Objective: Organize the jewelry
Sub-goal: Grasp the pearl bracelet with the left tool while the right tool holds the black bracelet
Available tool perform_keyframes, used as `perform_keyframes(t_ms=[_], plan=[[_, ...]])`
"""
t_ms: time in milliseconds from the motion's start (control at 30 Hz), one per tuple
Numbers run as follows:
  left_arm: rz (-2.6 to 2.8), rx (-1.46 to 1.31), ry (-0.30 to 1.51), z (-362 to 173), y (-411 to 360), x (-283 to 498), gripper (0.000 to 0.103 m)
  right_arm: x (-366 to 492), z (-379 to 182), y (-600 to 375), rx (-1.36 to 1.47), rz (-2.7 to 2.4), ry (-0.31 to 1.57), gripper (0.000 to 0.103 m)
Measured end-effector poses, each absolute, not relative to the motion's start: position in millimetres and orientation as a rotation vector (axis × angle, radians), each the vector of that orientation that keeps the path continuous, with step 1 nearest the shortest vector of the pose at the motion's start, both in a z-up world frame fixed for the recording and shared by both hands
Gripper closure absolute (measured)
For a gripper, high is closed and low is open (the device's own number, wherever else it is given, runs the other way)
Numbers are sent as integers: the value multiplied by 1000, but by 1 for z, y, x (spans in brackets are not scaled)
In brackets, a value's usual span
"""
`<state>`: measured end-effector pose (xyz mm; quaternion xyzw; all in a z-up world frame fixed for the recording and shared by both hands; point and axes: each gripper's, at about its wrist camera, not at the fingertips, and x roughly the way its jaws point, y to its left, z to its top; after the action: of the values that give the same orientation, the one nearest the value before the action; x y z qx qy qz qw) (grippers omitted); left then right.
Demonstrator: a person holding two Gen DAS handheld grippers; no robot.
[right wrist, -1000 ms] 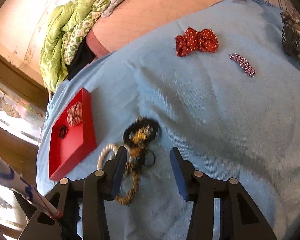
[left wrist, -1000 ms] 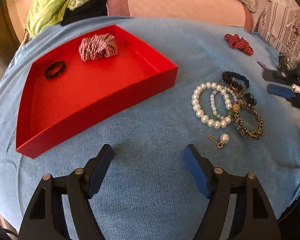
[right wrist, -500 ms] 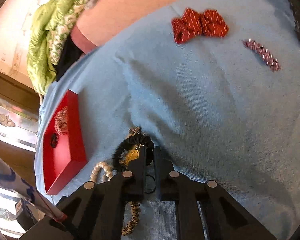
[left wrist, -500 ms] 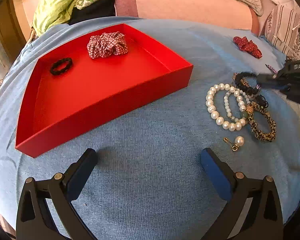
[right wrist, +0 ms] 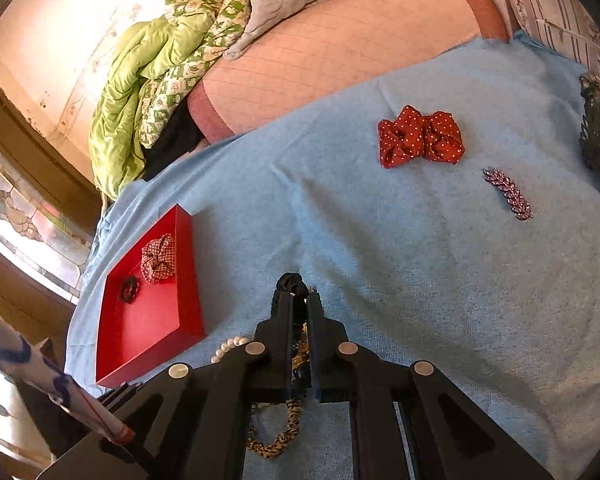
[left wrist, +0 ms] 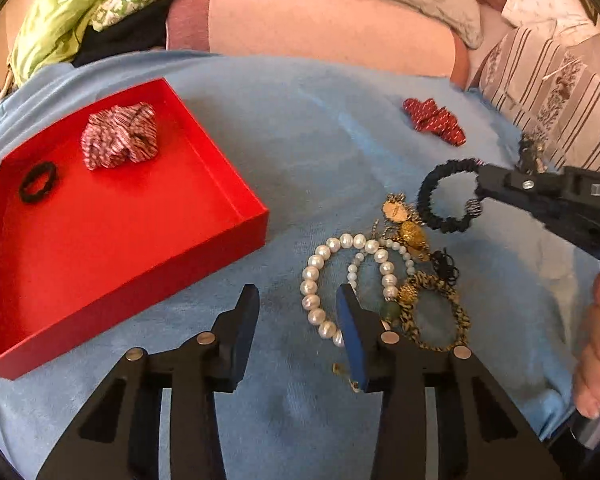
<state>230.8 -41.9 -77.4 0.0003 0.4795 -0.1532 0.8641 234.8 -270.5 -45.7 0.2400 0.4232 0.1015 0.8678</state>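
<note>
My right gripper [right wrist: 299, 300] is shut on a black beaded bracelet [left wrist: 440, 196] and holds it lifted above the blue cloth; the gripper shows at the right of the left wrist view [left wrist: 480, 184]. My left gripper [left wrist: 296, 312] is open and empty, low over the cloth beside a pearl bracelet [left wrist: 316, 300]. A gold charm piece [left wrist: 408, 232] and a leopard-print bracelet [left wrist: 440, 316] lie by the pearls. The red tray [left wrist: 220, 256] at the left holds a checked scrunchie [left wrist: 118, 136] and a small black hair tie [left wrist: 38, 182].
A red dotted scrunchie [right wrist: 420, 136] and a purple hair clip [right wrist: 508, 194] lie farther back on the blue cloth [right wrist: 420, 260]. A dark lacy item [right wrist: 598, 128] sits at the right edge. A pink cushion [right wrist: 340, 60] and green bedding [right wrist: 148, 80] lie behind.
My right gripper closed on the black beaded bracelet and lifted it off the pile. My left gripper narrowed its opening and moved right, toward the pearls.
</note>
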Motion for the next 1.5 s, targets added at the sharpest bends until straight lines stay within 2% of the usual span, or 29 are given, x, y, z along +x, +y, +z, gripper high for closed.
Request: perform_keyframes(t_ms=[67,133,267,667,1500], plan=[[-314,28,1016,-83,-48,237,84,234,-45,-271,506,218,884,96],[-303,77,1000,-84,-54,238,93,235,-45,-269,506,227,885,95],[-306,170,960,-81,-64,232,94,235,-45,-266,490,233,879,95],[-398,79,666,-12,-50,210,94,228,-27,-252,408,245,802,96],[-331,35,657,-2,-25,214,94,221,-24,-231,348,265,800,96]])
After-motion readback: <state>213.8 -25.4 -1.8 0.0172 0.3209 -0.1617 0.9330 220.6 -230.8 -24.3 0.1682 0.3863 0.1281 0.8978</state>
